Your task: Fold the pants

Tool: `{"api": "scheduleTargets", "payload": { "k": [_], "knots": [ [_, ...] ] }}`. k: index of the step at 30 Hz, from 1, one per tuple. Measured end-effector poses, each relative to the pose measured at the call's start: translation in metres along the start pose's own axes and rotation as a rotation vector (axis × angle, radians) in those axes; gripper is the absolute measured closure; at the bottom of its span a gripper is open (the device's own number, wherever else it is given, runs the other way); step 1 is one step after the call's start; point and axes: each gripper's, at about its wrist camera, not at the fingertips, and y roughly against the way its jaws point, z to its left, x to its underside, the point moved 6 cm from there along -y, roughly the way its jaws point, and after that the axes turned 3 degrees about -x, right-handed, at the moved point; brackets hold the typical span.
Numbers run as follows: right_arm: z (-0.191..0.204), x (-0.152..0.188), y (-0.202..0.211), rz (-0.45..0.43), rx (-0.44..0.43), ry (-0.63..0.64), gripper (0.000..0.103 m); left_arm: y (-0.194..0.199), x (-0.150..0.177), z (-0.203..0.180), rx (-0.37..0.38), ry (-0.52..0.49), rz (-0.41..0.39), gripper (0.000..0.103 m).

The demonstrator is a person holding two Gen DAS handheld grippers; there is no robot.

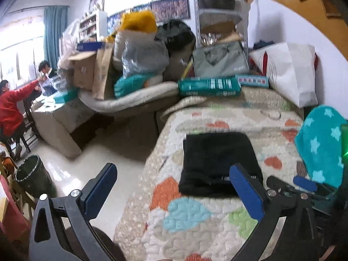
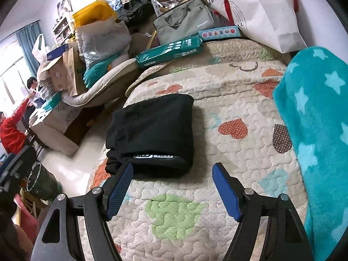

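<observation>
The black pants (image 1: 217, 163) lie folded into a compact rectangle on the quilted bed cover (image 1: 195, 217), near its left edge. They also show in the right wrist view (image 2: 152, 130), with a white-lettered waistband at the near edge. My left gripper (image 1: 174, 187) is open and empty, raised just short of the pants. My right gripper (image 2: 174, 187) is open and empty, a little to the right of the pants' near edge. The right gripper's blue fingertip shows in the left wrist view (image 1: 304, 181).
A teal star blanket (image 2: 315, 130) lies on the bed at the right. Boxes (image 2: 169, 50), a grey bag (image 2: 184, 24) and a white bag (image 2: 265, 10) crowd the bed's far end. The floor (image 1: 97, 158) and a bin (image 1: 32, 176) are left of the bed. Two people sit far left.
</observation>
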Motion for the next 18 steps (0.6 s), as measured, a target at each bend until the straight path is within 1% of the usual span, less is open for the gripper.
{"api": "scheduleTargets", "payload": {
  "k": [4,10,14,18],
  "knots": [
    [0.000,0.004,-0.003,0.011,0.005,0.007,0.021,-0.012,0.012,-0.003,0.008,-0.009,0.095,0.000],
    [0.000,0.007,-0.005,0.020,0.021,0.013,0.021,-0.023,0.030,-0.006,-0.002,-0.015,0.183,0.000],
    [0.002,0.009,-0.007,0.026,0.036,0.025,0.020,-0.027,0.039,-0.009,-0.022,-0.043,0.215,0.000],
    [0.003,0.012,-0.009,0.035,0.047,0.036,0.019,-0.027,0.043,-0.012,-0.022,-0.054,0.227,0.000]
  ]
}}
